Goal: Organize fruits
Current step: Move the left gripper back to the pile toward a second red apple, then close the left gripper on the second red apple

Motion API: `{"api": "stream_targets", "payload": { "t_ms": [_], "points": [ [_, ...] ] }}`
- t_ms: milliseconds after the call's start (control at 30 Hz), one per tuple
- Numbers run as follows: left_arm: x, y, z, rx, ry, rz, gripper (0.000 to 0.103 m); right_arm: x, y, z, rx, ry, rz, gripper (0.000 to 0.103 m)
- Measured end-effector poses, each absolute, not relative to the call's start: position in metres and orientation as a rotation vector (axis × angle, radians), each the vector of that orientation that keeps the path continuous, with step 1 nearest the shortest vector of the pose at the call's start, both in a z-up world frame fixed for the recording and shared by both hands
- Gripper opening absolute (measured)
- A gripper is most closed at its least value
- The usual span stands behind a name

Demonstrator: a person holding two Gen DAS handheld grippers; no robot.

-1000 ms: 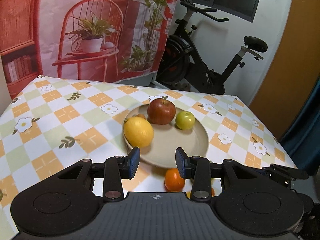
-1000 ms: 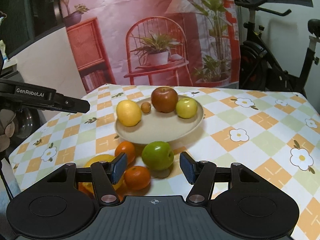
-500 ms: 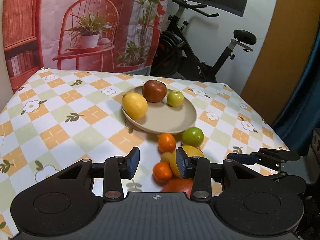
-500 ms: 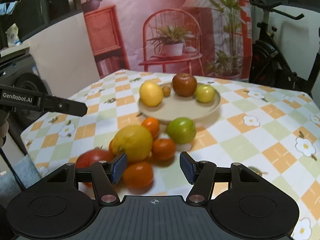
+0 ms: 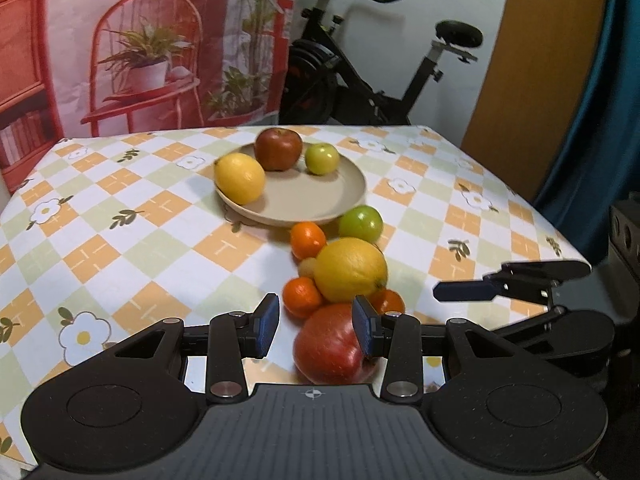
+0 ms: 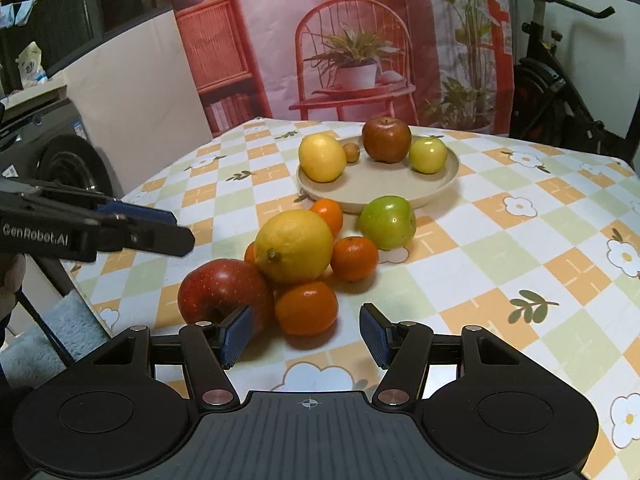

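Red apple (image 5: 330, 346) just beyond open L gripper (image 5: 316, 330), maybe touching.

Both wrist cameras low, near table edge, tilted down across checkered floral tablecloth (image 5: 120, 216). Left view looks from left of fruit cluster, right from right. Shared: round beige plate (image 5: 344, 196) (image 6: 440, 188), loose fruit.

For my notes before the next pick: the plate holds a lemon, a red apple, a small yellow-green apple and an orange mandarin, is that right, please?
Not quite. The fourth item on the plate is a small brown fruit, not an orange mandarin; the right wrist view shows it between the lemon and the red apple. The small yellow-green apple is there as you say. The mandarins lie on the tablecloth in front of the plate.
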State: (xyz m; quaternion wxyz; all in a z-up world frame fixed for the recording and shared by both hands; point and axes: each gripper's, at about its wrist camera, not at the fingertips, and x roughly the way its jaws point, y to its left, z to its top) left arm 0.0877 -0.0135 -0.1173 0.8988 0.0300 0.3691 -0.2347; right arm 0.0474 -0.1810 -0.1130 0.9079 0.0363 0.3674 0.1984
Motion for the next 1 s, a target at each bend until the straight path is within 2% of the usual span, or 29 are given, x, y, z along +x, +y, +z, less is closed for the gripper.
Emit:
{"api": "stream_targets", "payload": {
  "t_ms": [367,467,533,1000],
  "points": [
    [0.084,-0.022,-0.127,0.119,0.802,-0.541,0.044,0.049,-0.182,-0.116,0.089,0.764,0.409,0.056],
    [0.086,-0.022,-0.128,0.123,0.819,-0.543,0.046,0.049,-0.183,-0.117,0.089,0.764,0.410,0.056],
    [0.086,-0.023,-0.129,0.129,0.824,-0.547,0.051,0.050,-0.183,-0.117,0.089,0.765,0.410,0.056],
    [0.089,-0.024,-0.141,0.152,0.886,-0.541,0.051,0.049,-0.182,-0.118,0.090,0.769,0.411,0.056]
  ]
}}
